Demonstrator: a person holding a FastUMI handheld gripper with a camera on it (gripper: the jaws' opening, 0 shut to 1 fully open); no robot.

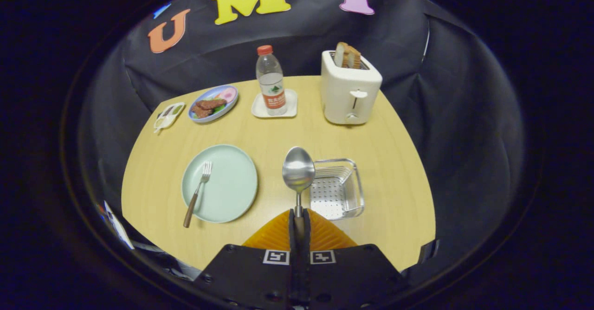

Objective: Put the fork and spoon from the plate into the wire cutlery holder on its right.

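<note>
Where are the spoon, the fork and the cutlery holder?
spoon (298,170), gripper view, on its bowl.
fork (205,168), gripper view, on its tines.
cutlery holder (332,196), gripper view, on its perforated floor.

You have the spoon (298,171) standing upright ahead of you, its shiny steel bowl facing you and its thin neck pinched between the closed orange jaws of the gripper (299,217). Its bowl overlaps the left rim of the wire cutlery holder (357,194), a shallow clear-walled basket with a perforated metal floor. Well left of the holder lies the pale green plate (232,194), round and flat. On the plate's left side rests the fork (197,194), tines pointing away from you, its brown handle hanging over the near rim.
</note>
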